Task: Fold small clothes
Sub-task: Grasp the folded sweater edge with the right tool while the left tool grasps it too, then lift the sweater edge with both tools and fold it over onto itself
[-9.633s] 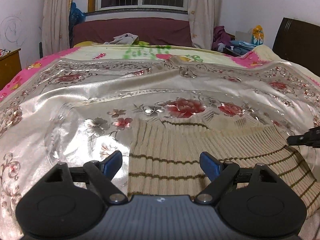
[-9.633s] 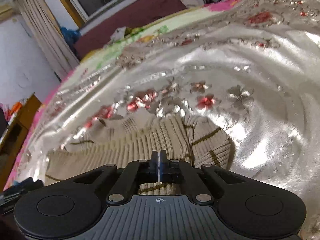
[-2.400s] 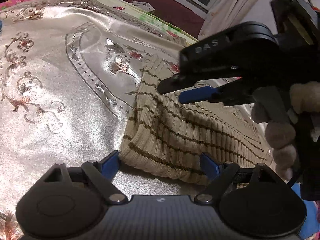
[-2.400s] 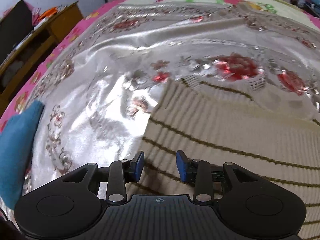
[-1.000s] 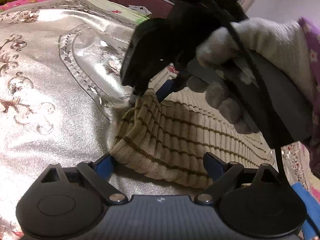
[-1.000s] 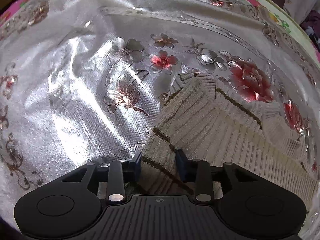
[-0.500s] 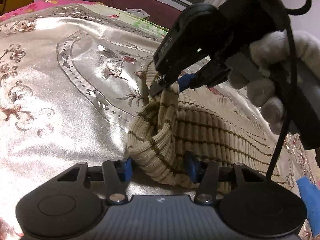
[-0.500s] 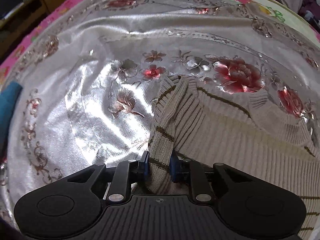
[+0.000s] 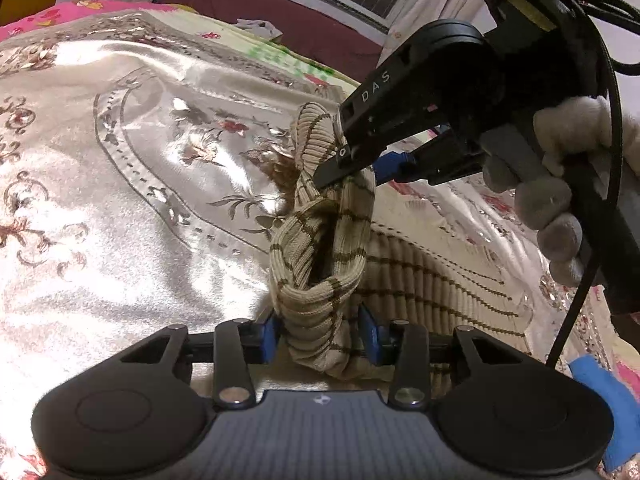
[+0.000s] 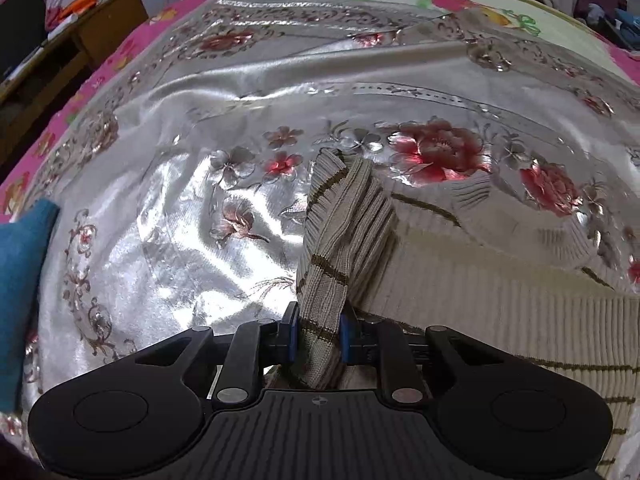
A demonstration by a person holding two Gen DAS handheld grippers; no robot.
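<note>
Your sweater [image 9: 320, 280] is ribbed knit, matt beige with thin brown stripes, soft and bunched. The bedspread [image 10: 224, 92] under it is satin, glossy and smooth, with shiny embroidered flowers catching the light. Your gripper bodies look like matt black plastic with fine ridges; the pads [image 10: 289, 334] are blue, with small bright metal screws behind them. Your glove [image 9: 560, 200] is a fuzzy grey knit. The cabinet [image 10: 80, 44] beyond the bed's left edge is wood.
</note>
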